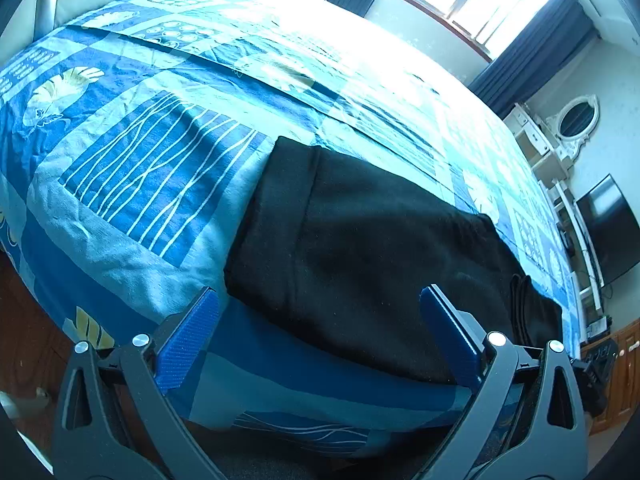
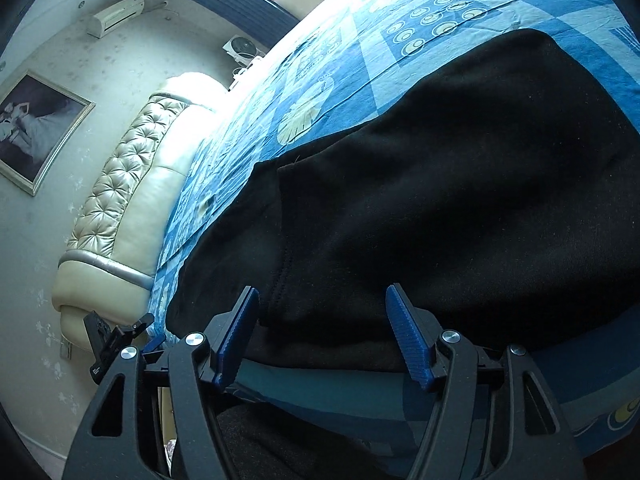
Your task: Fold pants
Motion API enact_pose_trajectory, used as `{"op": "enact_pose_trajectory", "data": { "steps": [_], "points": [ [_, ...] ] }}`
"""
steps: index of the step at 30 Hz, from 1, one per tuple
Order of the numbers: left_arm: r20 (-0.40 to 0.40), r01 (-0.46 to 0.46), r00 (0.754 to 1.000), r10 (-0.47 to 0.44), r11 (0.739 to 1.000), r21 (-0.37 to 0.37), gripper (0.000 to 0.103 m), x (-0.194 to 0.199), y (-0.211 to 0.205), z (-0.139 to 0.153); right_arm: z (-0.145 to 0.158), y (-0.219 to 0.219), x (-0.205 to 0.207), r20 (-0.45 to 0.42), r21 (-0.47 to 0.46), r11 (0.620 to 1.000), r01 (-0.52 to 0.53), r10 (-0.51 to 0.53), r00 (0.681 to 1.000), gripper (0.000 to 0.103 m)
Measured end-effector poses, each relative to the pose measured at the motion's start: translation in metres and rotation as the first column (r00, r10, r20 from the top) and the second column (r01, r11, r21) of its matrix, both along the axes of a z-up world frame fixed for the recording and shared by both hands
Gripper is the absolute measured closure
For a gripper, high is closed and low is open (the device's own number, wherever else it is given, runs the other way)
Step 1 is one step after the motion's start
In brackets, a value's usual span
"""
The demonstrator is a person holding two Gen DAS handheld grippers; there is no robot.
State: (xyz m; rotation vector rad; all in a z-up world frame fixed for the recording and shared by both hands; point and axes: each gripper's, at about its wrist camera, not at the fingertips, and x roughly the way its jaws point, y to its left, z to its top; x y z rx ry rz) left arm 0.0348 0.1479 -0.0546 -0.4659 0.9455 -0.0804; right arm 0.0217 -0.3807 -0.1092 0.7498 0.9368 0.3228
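Two hand-held grippers: left hand-held gripper (image 1: 318, 336) and right hand-held gripper (image 2: 326, 334), both with jaws spread apart, nothing pinched.
Pants: black pants (image 1: 372, 248) lie folded into a compact stack on the bed (image 1: 132, 168), lower centre to right of the left wrist view; fill the centre and right of the right wrist view (image 2: 460, 200).
Fold state: looks near done, layered edges stacked at the near side; judgement only.
Risk 1: stack sits close to the bed's near edge; a nudge from a finger could drag it off.
Risk 2: blue pads hover just over the cloth; textured pads could snag the top layer and undo the fold.
Risk 3: soft quilt underneath, another fold may bunch or skew the layers.
Unclear: whether either pad touches fabric, cannot tell.
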Motion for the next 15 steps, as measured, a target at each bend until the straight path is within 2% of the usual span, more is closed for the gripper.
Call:
{"op": "enact_pose_trajectory", "data": {
  "steps": [4, 9, 12, 15],
  "points": [
    [0.008, 0.000, 1.000, 0.001, 0.995, -0.099, 0.003, 0.017, 0.032, -0.007, 0.001, 0.005, 0.001, 0.011, -0.008, 1.000, -0.002, 0.002, 1.000, 0.032],
    [-0.058, 0.036, 0.997, -0.051, 0.972, -0.234, 0.003, 0.045, 0.059, -0.034, 0.003, 0.009, 0.002, 0.017, -0.017, 1.000, -0.003, 0.004, 1.000, 0.029],
    [-0.074, 0.062, 0.992, -0.098, 0.919, -0.389, 0.003, 0.057, 0.067, -0.053, 0.002, 0.009, 0.002, 0.018, -0.007, 1.000, 0.006, -0.006, 1.000, 0.028],
    [-0.061, 0.086, 0.990, -0.129, 0.880, -0.468, 0.003, 0.067, 0.064, -0.060, 0.002, 0.010, 0.001, 0.019, -0.006, 1.000, 0.010, -0.010, 1.000, 0.028]
  ]
}}
